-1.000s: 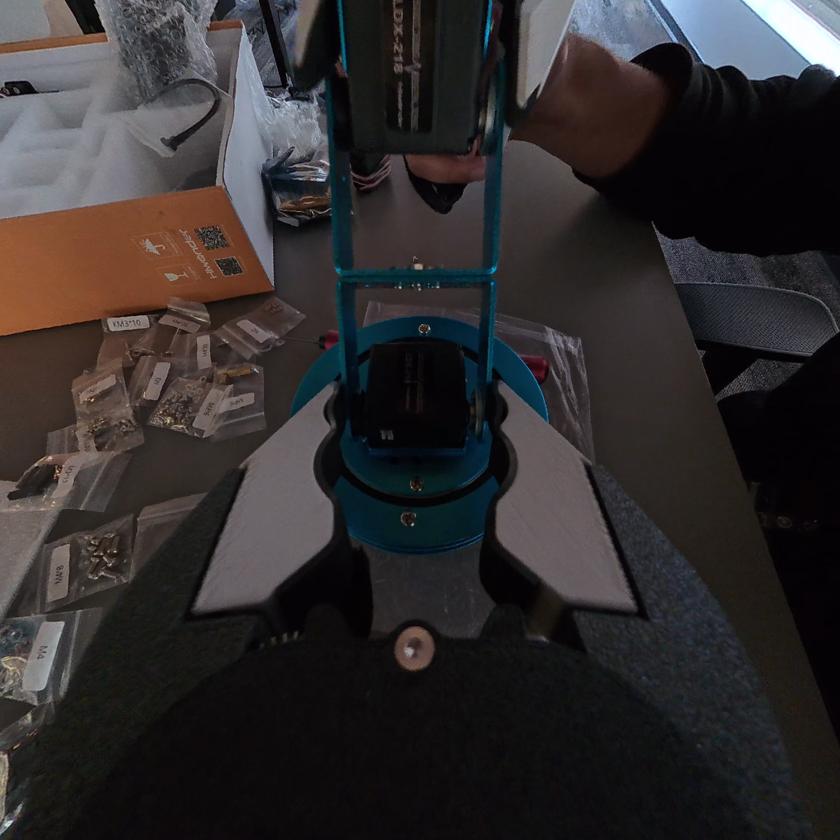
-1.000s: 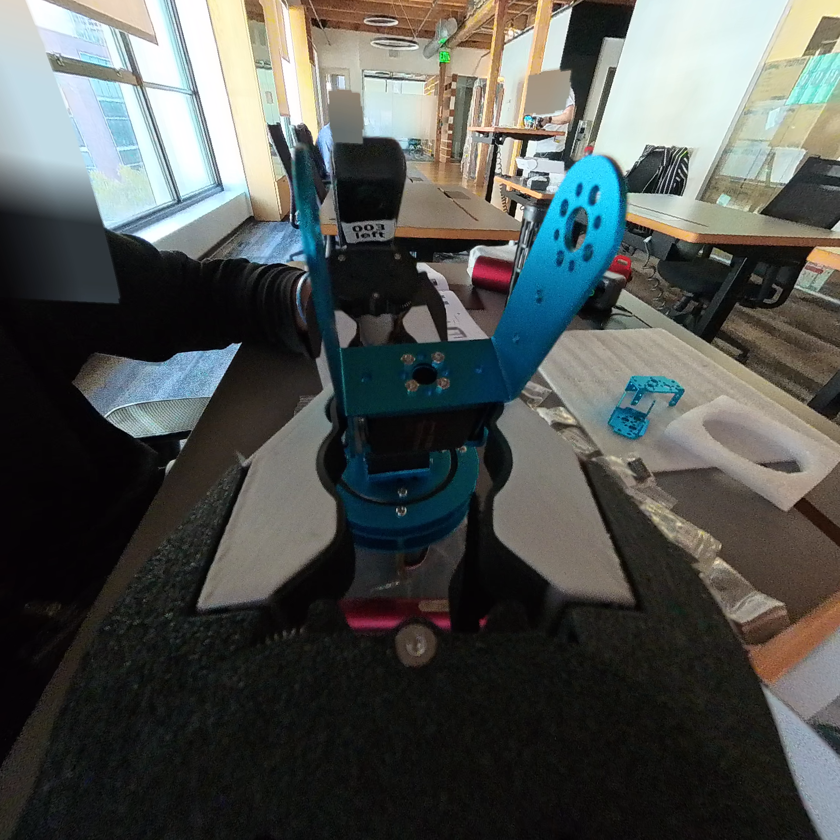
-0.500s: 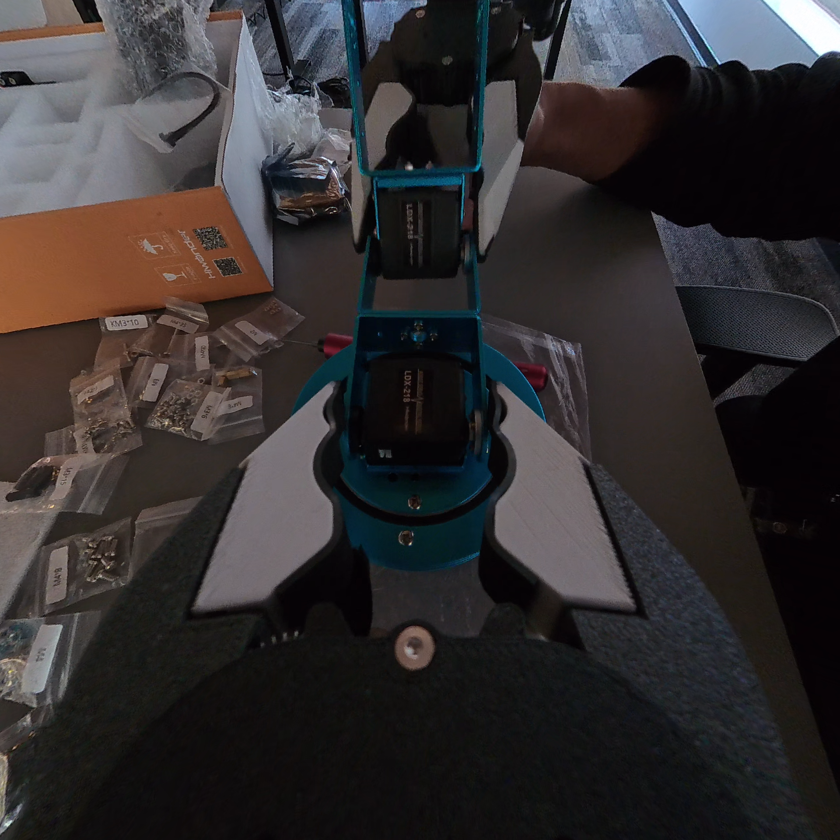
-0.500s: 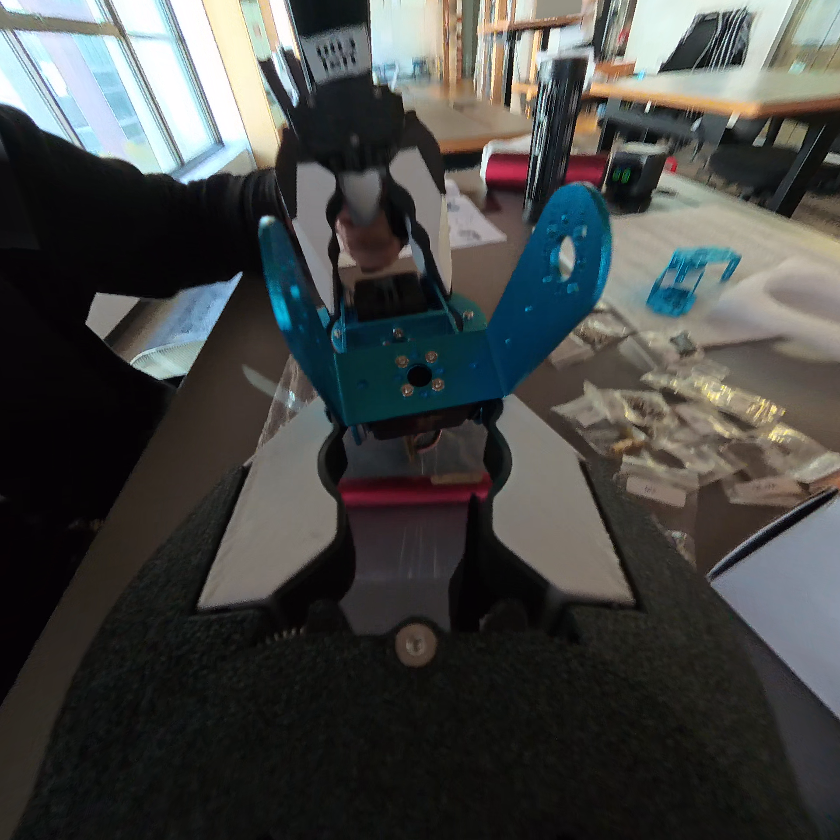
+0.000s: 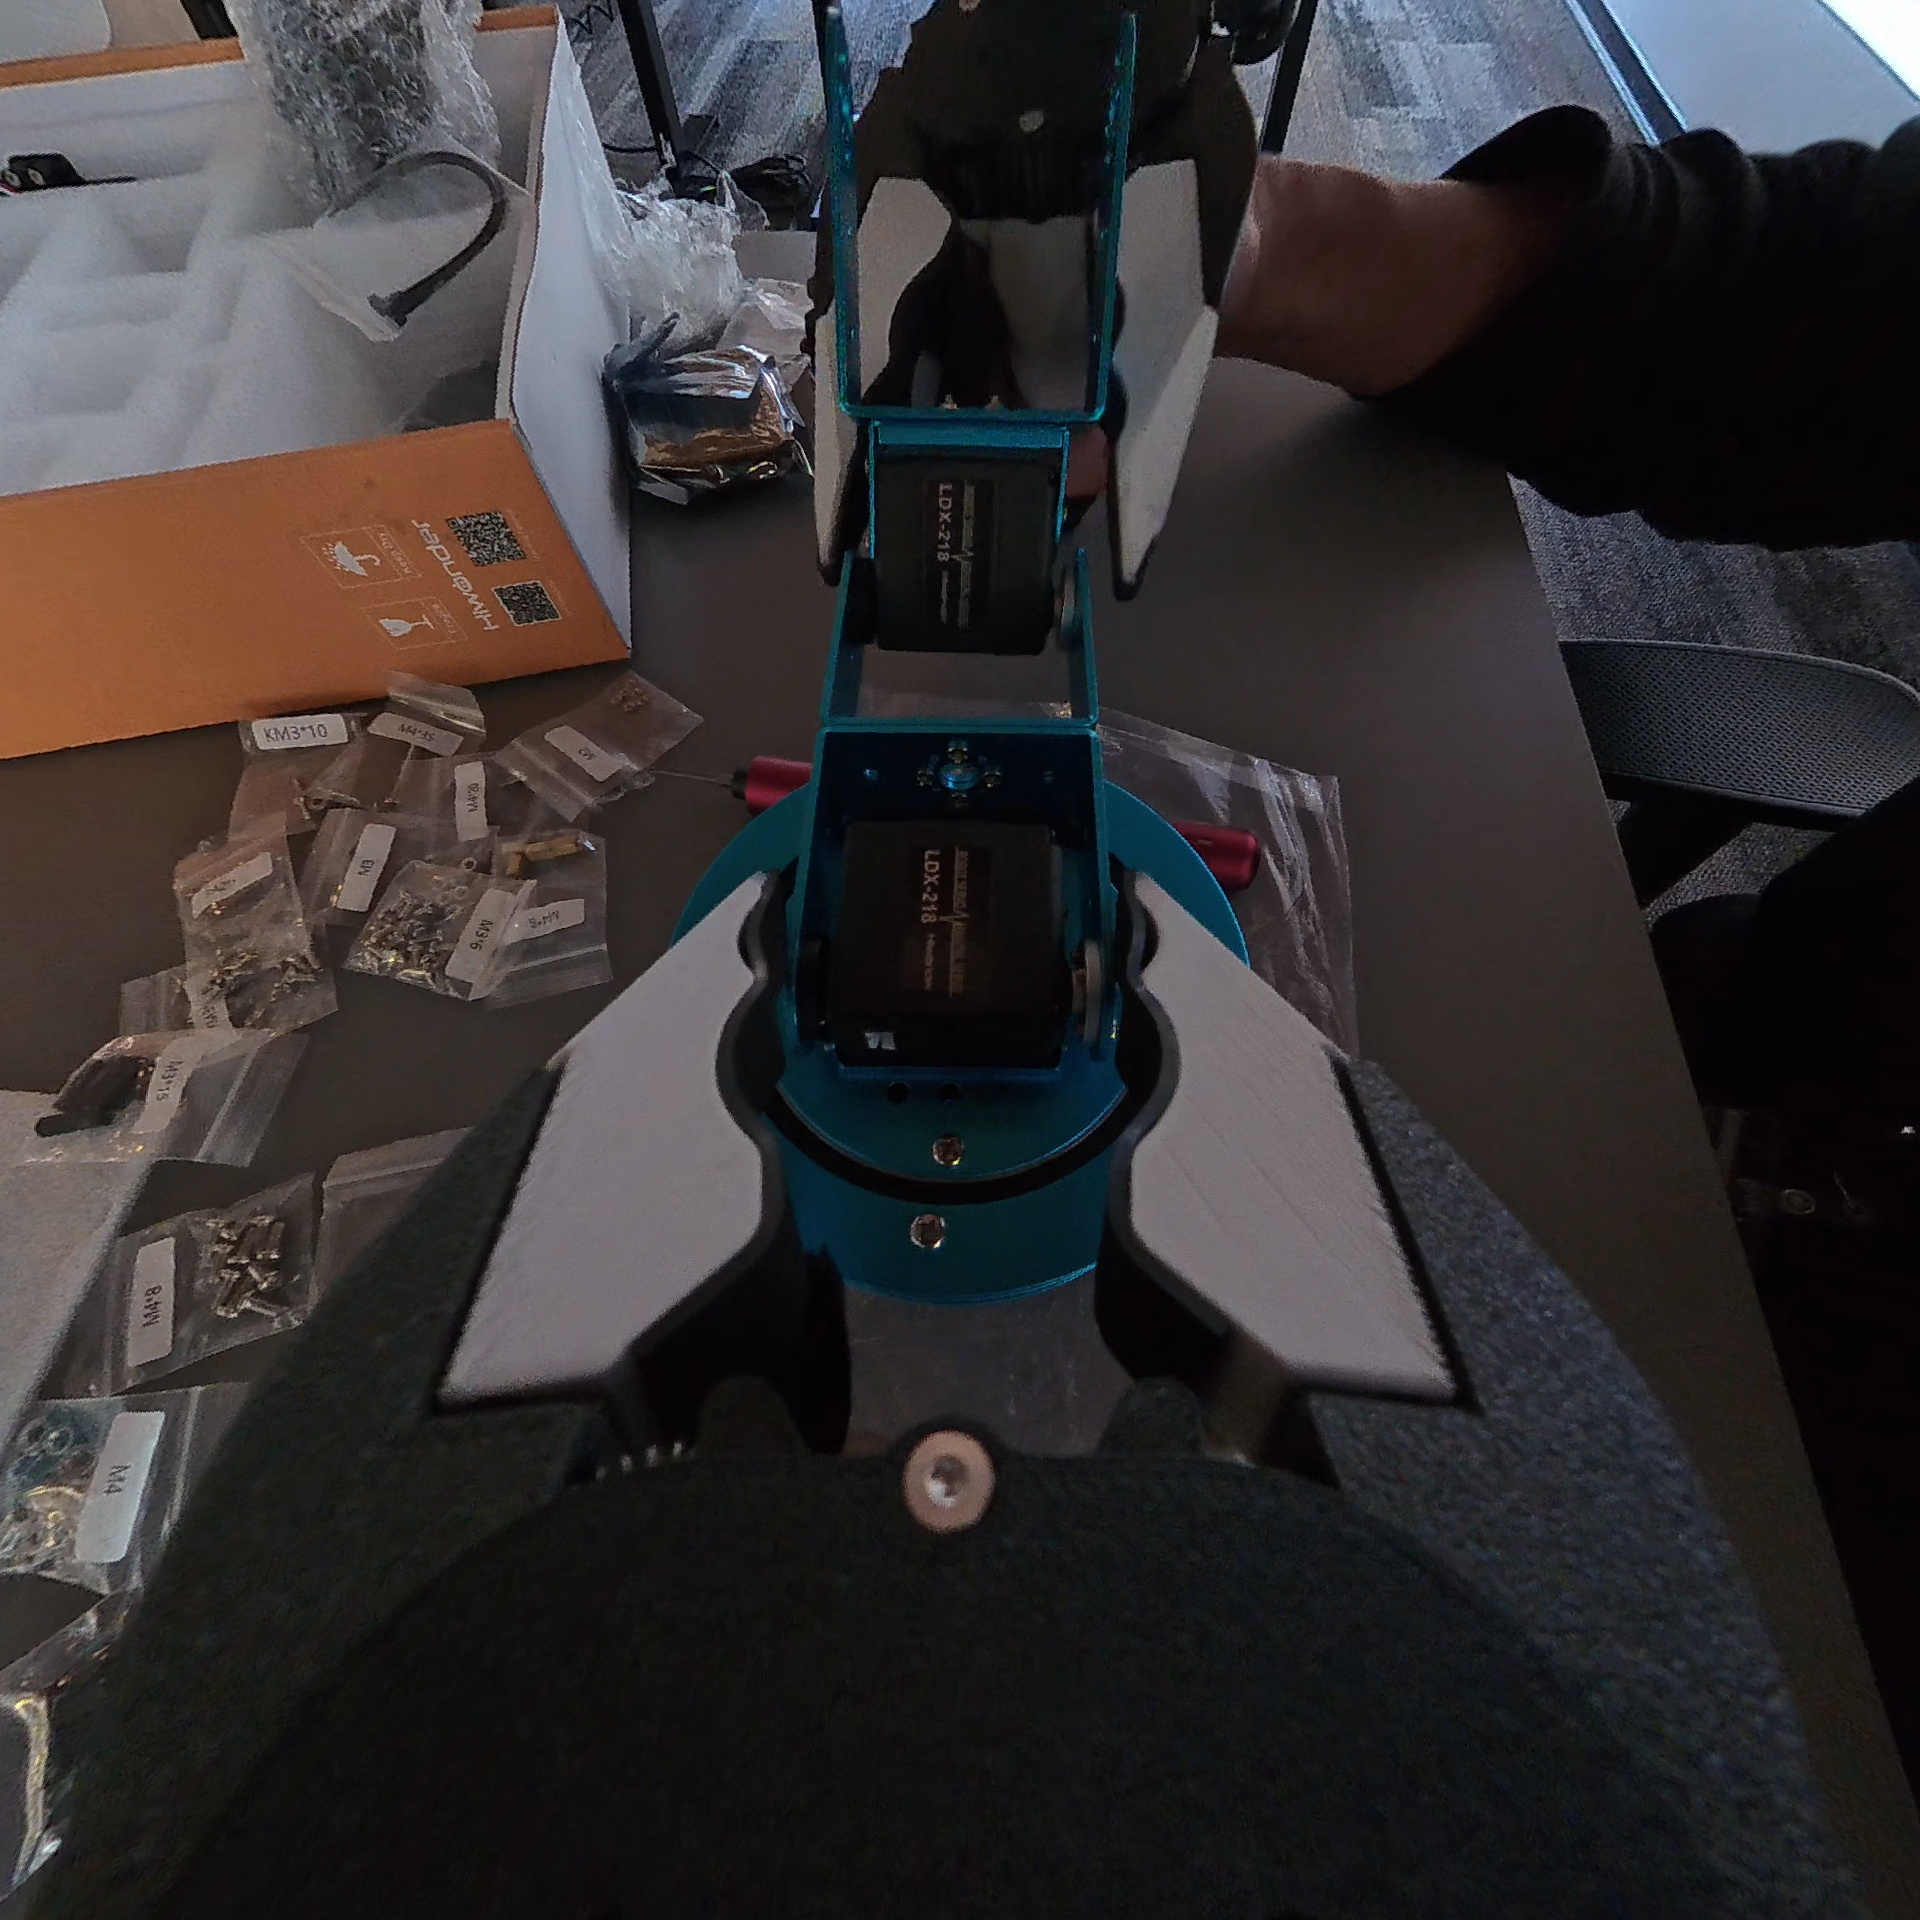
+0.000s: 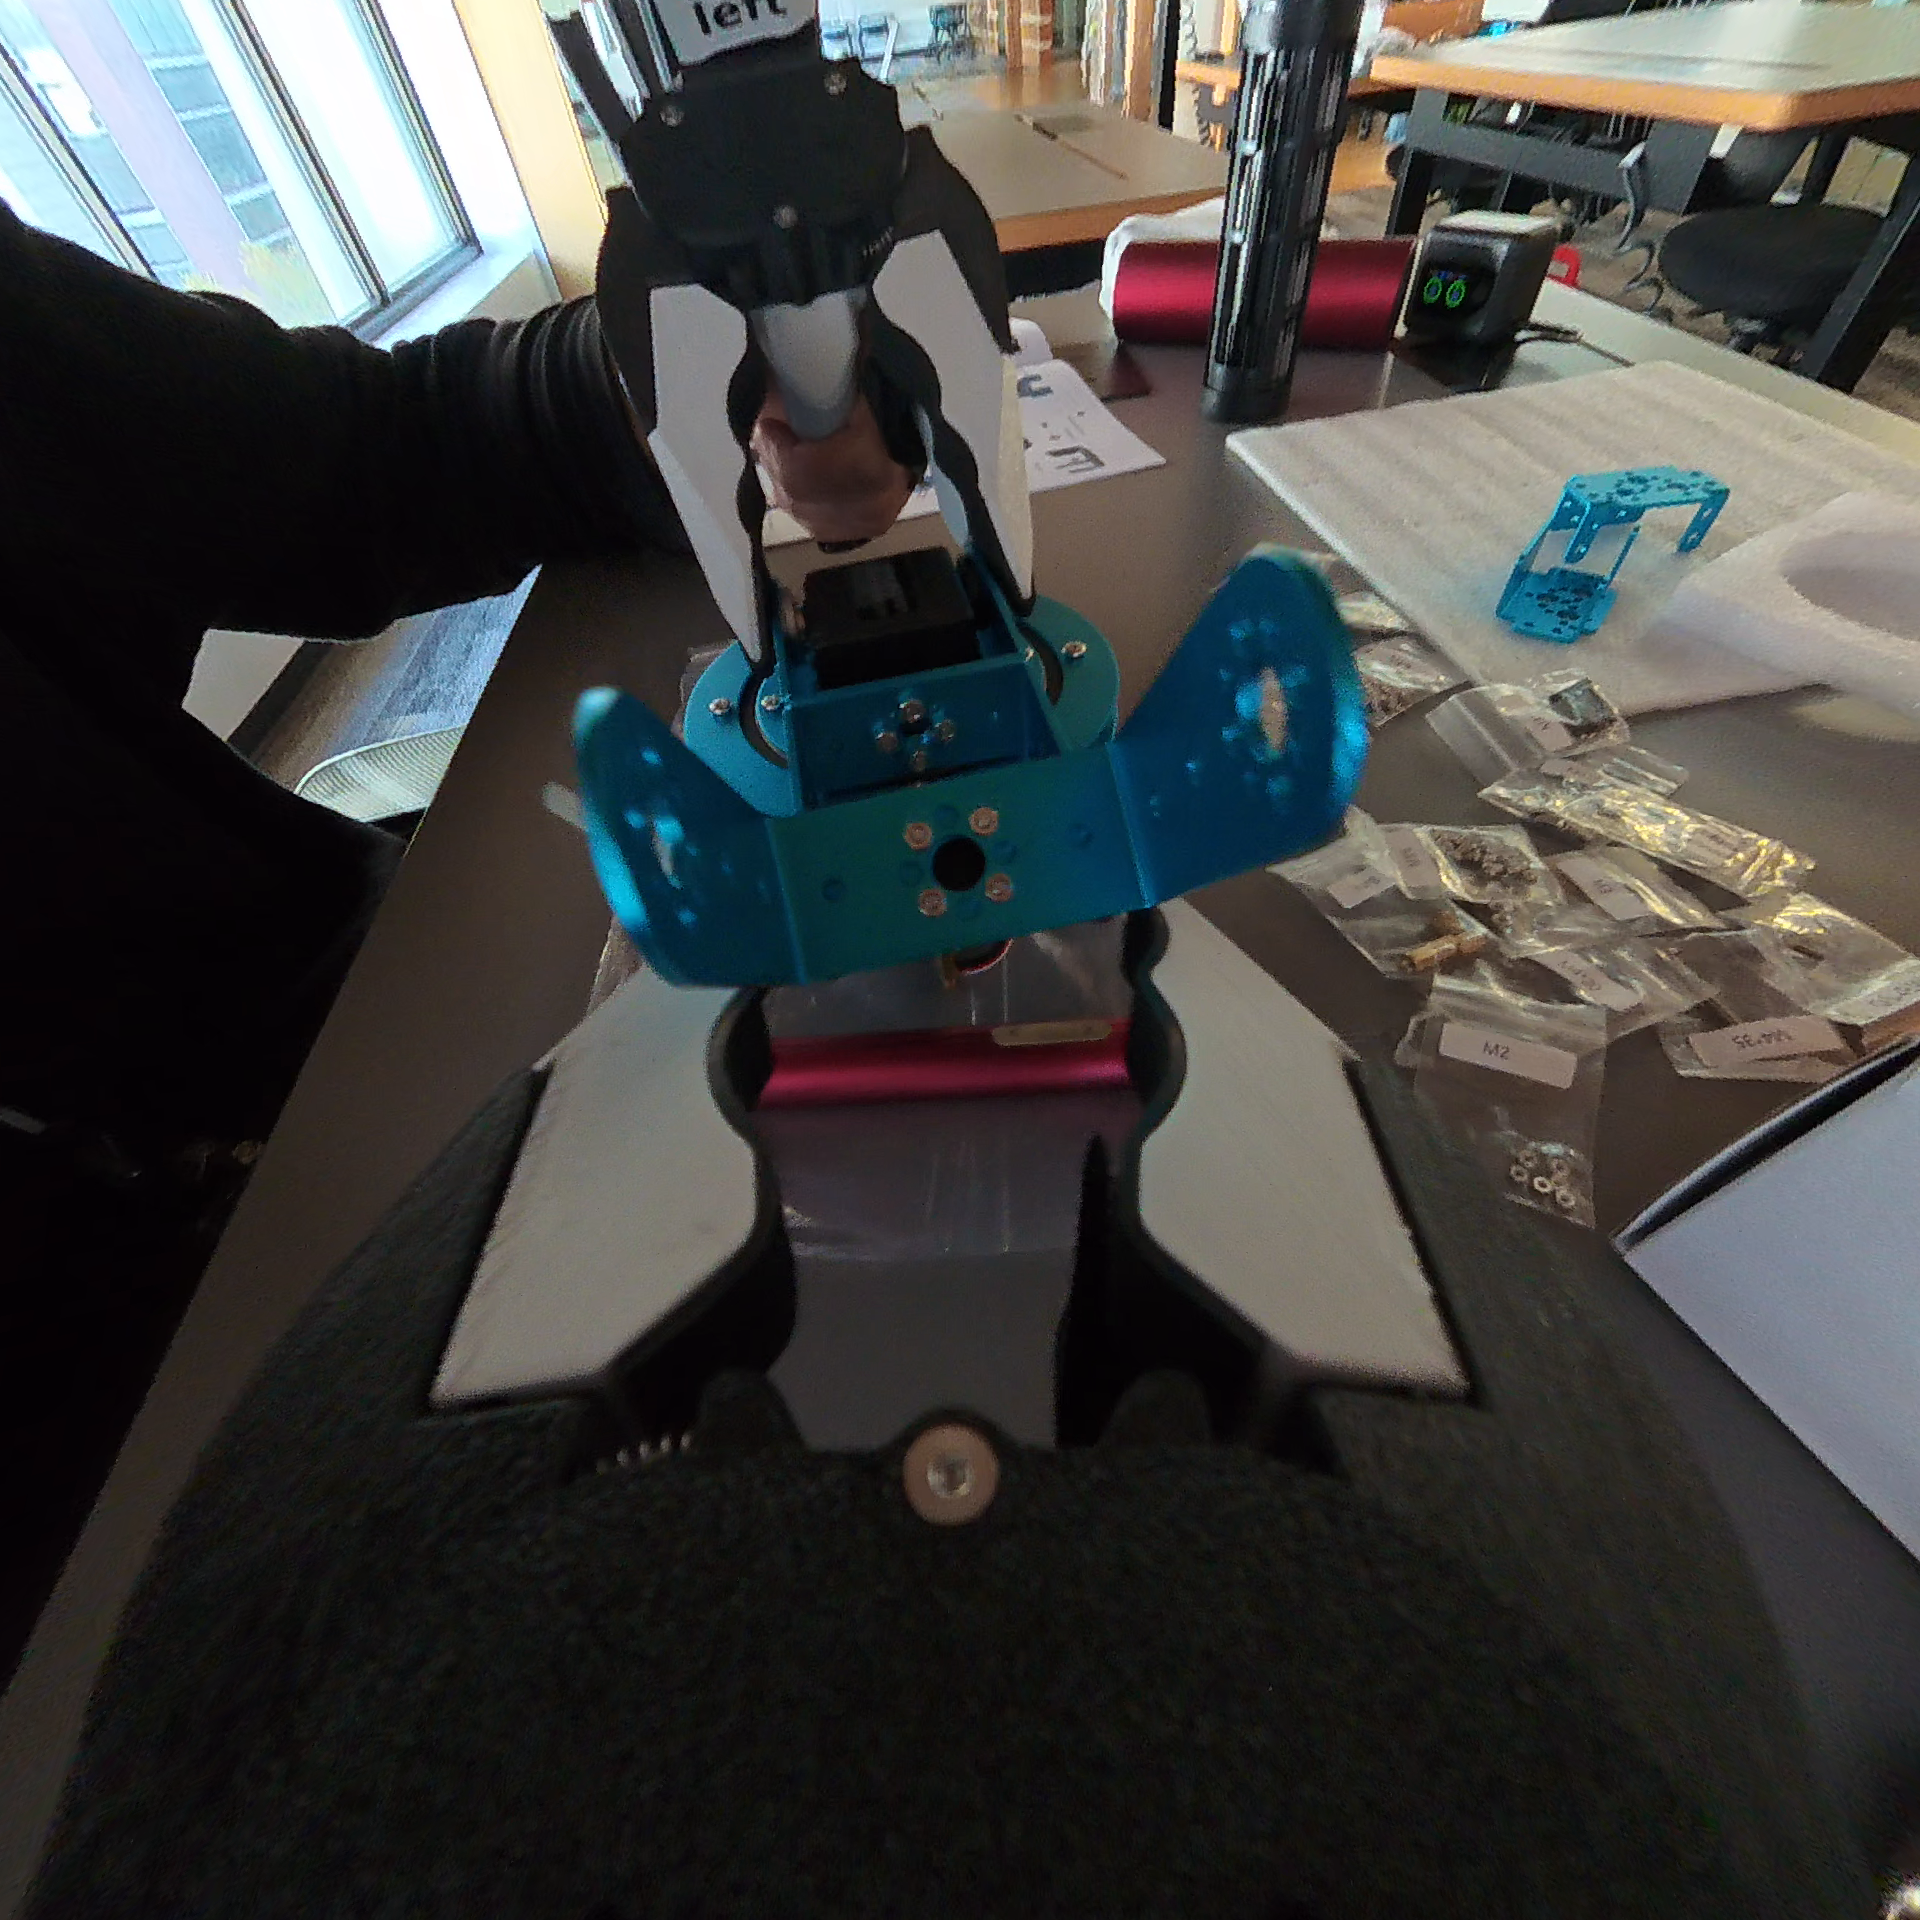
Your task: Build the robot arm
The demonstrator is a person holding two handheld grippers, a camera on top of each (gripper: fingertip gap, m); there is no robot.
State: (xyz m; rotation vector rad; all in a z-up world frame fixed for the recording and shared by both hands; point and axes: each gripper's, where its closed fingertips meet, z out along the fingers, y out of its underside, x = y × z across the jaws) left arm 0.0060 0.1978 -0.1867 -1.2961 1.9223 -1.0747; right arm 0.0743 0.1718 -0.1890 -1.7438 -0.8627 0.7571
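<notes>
A blue metal arm stands on a round blue base point(image 5: 940, 1236) on the dark table. My left gripper point(image 5: 951, 935) is shut on the bracket around the lower black servo point(image 5: 945, 956), just above the base. It also shows in the right wrist view point(image 6: 888, 623), reaching down from the far side. My right gripper point(image 6: 945, 966) is shut on the arm's upper section, at the blue U bracket point(image 6: 956, 862) whose two ears flare outward. In the left wrist view the right gripper point(image 5: 982, 571) straddles the upper black servo point(image 5: 961, 551), tilted away.
An open orange and white box point(image 5: 260, 582) with foam lies at the left. Several small bags of screws point(image 5: 416, 914) lie beside it. A red-handled tool point(image 6: 935, 1070) lies under the arm. A loose blue bracket point(image 6: 1590, 551) sits on a foam sheet. The table edge point(image 5: 1558, 727) and a chair point(image 5: 1745, 717) are to the right. Spacing between my two grippers at the tips: around 9 centimeters.
The right gripper has swung the arm's upper section down from upright, folding it away from the left gripper. The left gripper has stayed on the lower servo bracket.
</notes>
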